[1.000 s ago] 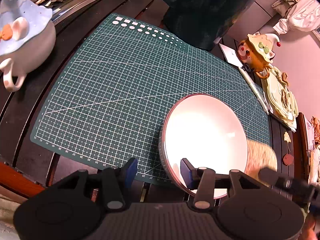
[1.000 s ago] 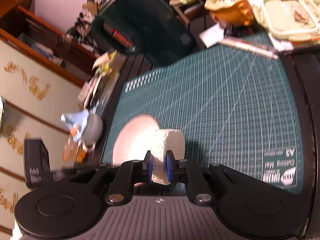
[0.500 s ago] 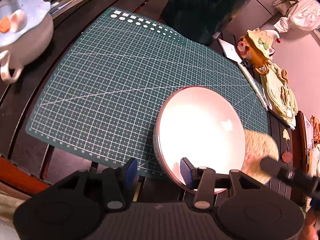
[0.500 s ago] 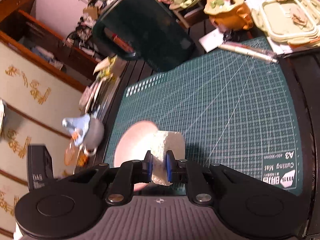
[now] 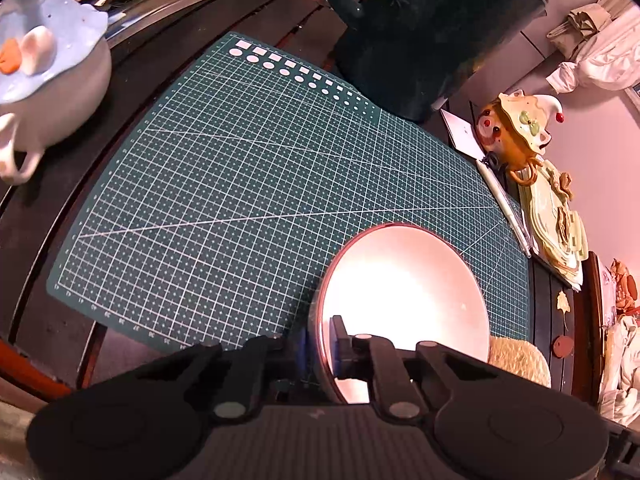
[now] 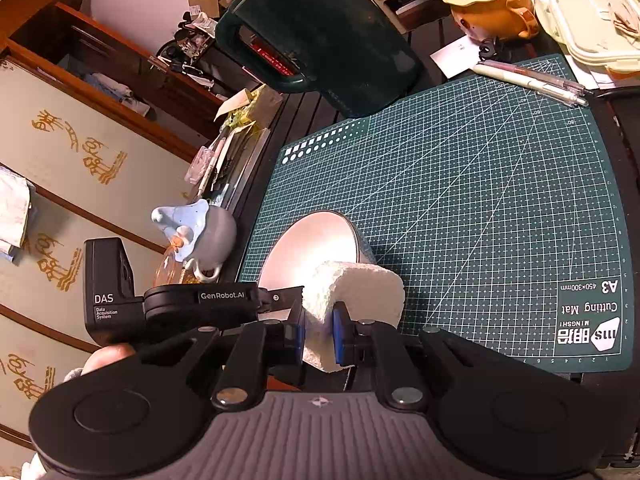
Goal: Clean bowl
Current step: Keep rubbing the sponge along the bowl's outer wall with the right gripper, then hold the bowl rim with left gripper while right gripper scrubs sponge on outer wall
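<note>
Bowl (image 5: pixel 404 300) rim is clamped in your left hand-held gripper (image 5: pixel 318 344); your right hand-held gripper (image 6: pixel 318 334), grasping sponge (image 6: pixel 356 300), sits lower right of it.

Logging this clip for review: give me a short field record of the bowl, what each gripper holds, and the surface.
bowl: round white bowl with reddish rim, tilted on the mat
left gripper: jaws just closed, pinching the bowl's near rim
right gripper: shut on white textured sponge block, at the bowl's edge
surface: dark green gridded cutting mat
wiping: sponge contact with the bowl's inside cannot be told
</note>
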The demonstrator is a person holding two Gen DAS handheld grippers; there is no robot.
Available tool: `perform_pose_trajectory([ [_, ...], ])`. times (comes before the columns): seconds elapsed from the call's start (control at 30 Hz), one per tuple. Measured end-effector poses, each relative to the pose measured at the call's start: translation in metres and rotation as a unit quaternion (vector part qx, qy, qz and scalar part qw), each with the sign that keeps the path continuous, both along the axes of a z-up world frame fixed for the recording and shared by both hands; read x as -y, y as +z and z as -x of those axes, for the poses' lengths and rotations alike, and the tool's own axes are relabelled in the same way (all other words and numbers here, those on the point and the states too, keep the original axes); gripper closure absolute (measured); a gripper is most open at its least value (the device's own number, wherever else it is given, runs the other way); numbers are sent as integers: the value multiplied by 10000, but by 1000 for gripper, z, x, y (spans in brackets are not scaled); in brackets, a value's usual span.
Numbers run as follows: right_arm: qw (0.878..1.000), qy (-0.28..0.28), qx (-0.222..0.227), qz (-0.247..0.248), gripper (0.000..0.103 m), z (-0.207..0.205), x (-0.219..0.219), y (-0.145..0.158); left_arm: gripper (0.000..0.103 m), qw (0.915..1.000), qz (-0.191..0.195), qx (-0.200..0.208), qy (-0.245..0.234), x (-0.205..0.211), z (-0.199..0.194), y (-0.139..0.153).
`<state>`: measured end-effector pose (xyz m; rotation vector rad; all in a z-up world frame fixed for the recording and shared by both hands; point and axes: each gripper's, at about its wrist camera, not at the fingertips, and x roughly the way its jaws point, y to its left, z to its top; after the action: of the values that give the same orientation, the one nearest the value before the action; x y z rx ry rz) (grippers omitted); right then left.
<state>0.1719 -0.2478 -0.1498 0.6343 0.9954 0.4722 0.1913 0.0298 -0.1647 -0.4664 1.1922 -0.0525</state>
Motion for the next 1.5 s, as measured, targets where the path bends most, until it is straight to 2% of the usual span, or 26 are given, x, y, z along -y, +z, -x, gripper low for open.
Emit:
perform_pose_trajectory([
  [0.17, 9989, -430, 129, 119, 90, -1, 12, 2, 93, 9999, 3, 120, -54, -8, -9, 0],
  [0.27, 9980, -571, 246, 100, 90, -4, 14, 2, 93, 9995, -177, 173, -191, -2, -8, 1],
  [0.3, 9980, -568, 265, 100, 90, -5, 13, 2, 89, 9994, -227, 166, -211, 0, -8, 3],
  [0.37, 9983, -509, 265, 120, 90, -7, 11, 1, 74, 9995, -161, 147, -227, 1, -8, 4],
  [0.4, 9983, -491, 262, 155, 90, -7, 10, 1, 62, 9996, -120, 129, -212, 0, -7, 5],
  [0.43, 9983, -488, 245, 226, 90, -7, 10, 0, 60, 9997, -87, 105, -195, -1, -6, 6],
  [0.73, 9982, -443, 222, 345, 90, -7, 8, -2, 59, 9992, -172, -233, -276, 5, 6, 3],
  [1.07, 9983, -427, 201, 349, 90, -6, 6, -2, 57, 9966, -656, -193, -459, 17, 1, -5],
  [1.2, 9982, -441, 174, 364, 90, -6, 7, -3, 48, 9958, -693, -122, -579, 21, 2, -5],
  [1.33, 9976, -521, 224, 385, 90, -6, 10, 0, 45, 9930, -899, -44, -761, 30, 4, -5],
  [1.5, 9967, -651, 363, 331, 90, -8, 12, 2, 47, 9921, -969, -15, -796, 33, 6, -6],
])
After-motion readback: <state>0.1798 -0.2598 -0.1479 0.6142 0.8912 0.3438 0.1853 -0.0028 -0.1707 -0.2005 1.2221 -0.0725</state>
